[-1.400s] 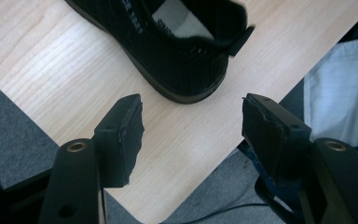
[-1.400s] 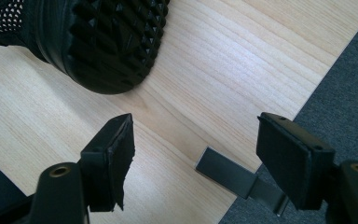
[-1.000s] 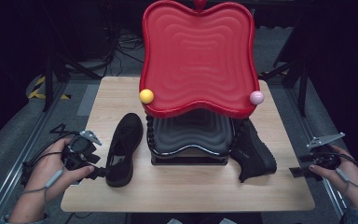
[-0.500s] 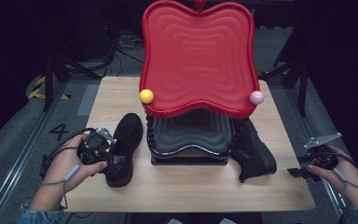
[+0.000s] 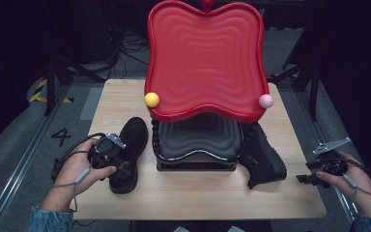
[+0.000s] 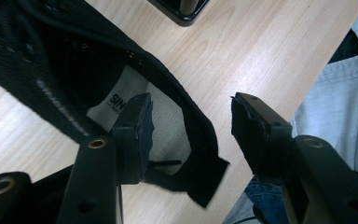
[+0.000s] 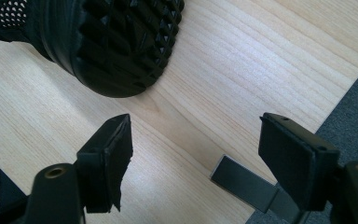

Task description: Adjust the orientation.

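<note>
The left gripper [image 6: 191,126] has just been closing and now straddles the heel collar of the black mesh sneaker [image 5: 128,154]: one jaw inside the opening over the pale insole, the other outside, pads not yet pressing. The shoe's long axis runs away from the gripper across the wooden tabletop [image 5: 198,193]. The right gripper [image 7: 196,149], spread and empty, hovers just short of the second black sneaker's [image 7: 112,42] studded rubber sole.
</note>
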### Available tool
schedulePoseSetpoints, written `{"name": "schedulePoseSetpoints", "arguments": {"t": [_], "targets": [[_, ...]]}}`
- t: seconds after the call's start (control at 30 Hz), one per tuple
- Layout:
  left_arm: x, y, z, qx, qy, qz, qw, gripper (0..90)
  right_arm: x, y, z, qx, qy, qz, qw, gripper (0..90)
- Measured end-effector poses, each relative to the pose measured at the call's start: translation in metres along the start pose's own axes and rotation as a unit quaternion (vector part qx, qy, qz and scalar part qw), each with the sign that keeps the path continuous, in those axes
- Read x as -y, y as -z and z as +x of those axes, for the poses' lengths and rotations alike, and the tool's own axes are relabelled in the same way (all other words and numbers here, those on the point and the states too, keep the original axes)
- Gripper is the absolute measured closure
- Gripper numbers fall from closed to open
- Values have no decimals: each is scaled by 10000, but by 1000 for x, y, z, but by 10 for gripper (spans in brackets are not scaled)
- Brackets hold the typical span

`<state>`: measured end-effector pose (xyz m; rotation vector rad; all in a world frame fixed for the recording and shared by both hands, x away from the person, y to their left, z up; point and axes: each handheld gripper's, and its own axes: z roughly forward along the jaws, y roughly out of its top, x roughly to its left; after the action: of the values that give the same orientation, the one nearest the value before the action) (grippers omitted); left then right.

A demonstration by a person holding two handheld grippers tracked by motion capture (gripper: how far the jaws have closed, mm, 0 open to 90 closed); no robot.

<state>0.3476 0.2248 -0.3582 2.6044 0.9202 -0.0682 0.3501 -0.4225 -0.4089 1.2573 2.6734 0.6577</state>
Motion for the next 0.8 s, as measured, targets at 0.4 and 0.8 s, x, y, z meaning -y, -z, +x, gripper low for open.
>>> {"name": "schedulePoseSetpoints", "arguments": {"t": [0.4,0.8], "targets": [[3,-35,6,90,-119,357,9993,674,-6,-1,8,-94,144,-34,9998,263],[-2,-47,3,76,-46,492,9987,787,-6,-4,9,-94,133,0,9999,265]]}}
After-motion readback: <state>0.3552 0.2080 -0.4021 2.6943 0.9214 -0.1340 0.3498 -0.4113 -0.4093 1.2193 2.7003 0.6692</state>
